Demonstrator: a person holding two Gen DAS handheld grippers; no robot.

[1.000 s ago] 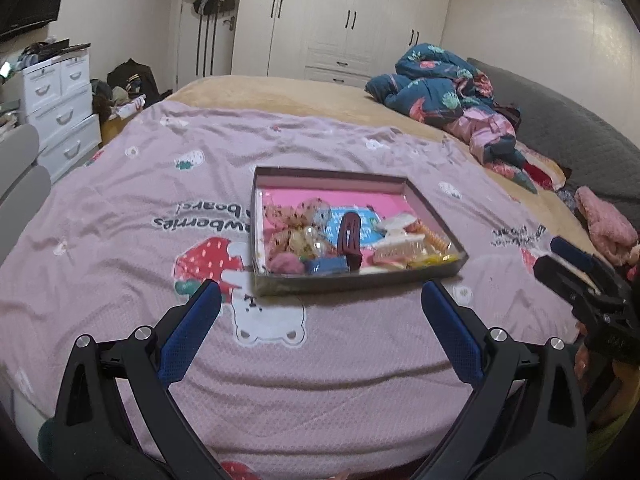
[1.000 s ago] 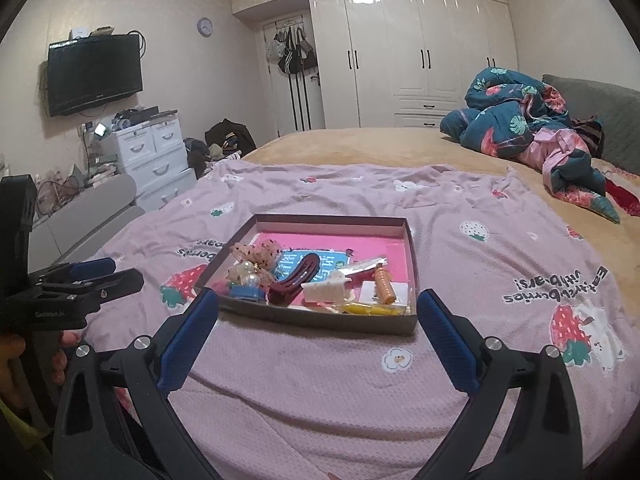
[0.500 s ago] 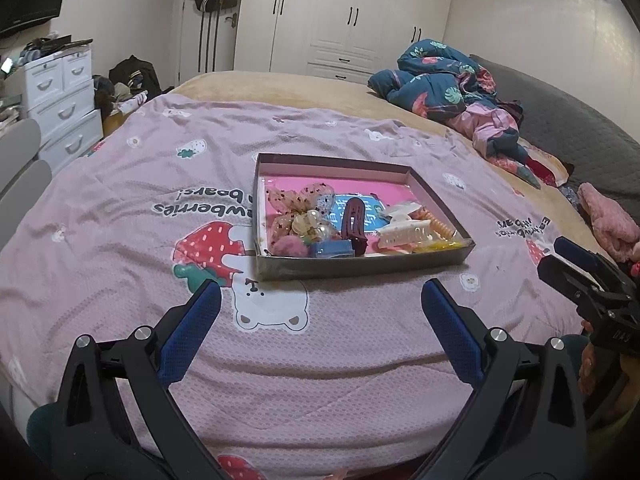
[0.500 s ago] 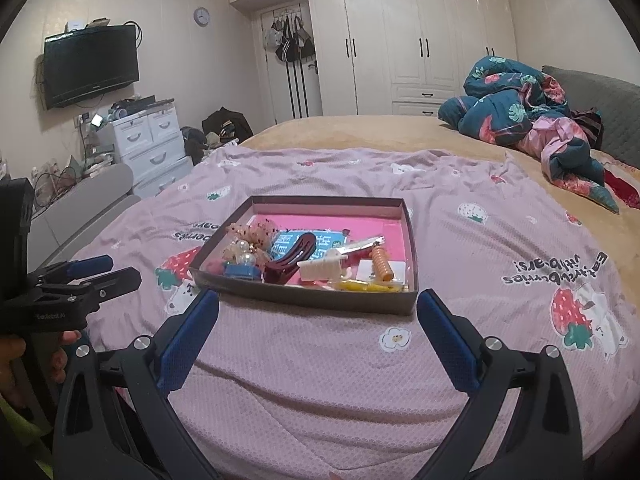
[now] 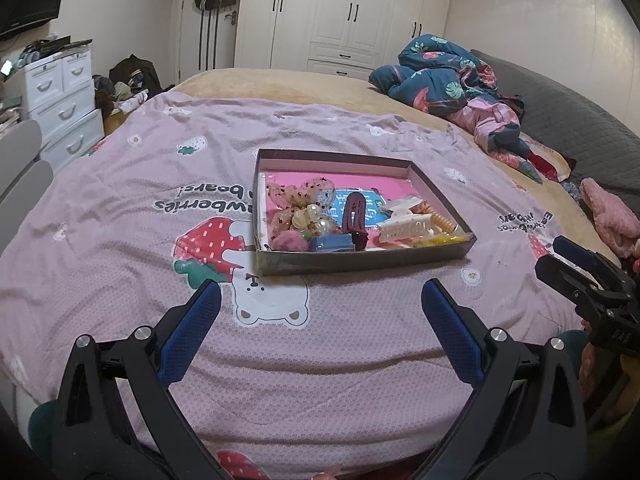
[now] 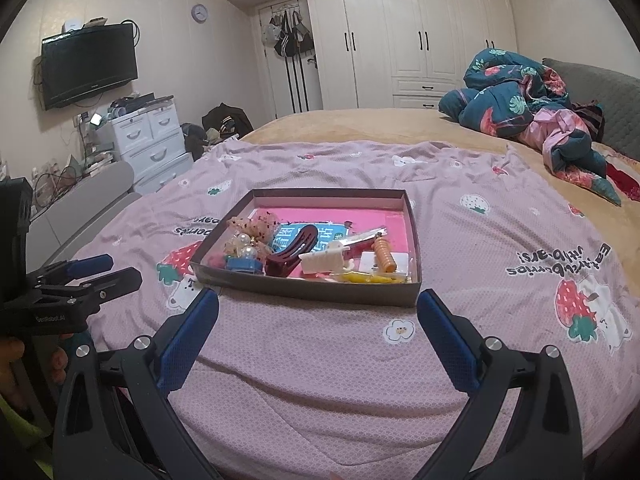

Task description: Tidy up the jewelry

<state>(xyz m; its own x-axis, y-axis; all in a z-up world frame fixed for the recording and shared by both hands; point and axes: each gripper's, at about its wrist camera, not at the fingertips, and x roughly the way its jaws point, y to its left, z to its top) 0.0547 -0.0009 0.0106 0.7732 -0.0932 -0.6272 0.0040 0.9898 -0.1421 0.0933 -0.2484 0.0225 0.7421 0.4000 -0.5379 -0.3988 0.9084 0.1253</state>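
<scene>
Matt cardboard tray (image 5: 362, 263) with glossy pink lining; glossy plastic maroon hair clip (image 5: 355, 219); textured quilted cloth bedspread (image 5: 120, 216); grippers' matt black plastic, textured blue pads (image 5: 188, 334), metal screws.

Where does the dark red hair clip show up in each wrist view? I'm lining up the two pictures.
Left wrist: dark red hair clip, center, near the tray's front wall.
Right wrist: clip, left of center, lying diagonally.
Shared landmark: white claw clip just to its right.

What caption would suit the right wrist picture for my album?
Open right gripper poised before a shallow box of hair accessories on a pink bedspread.
</scene>
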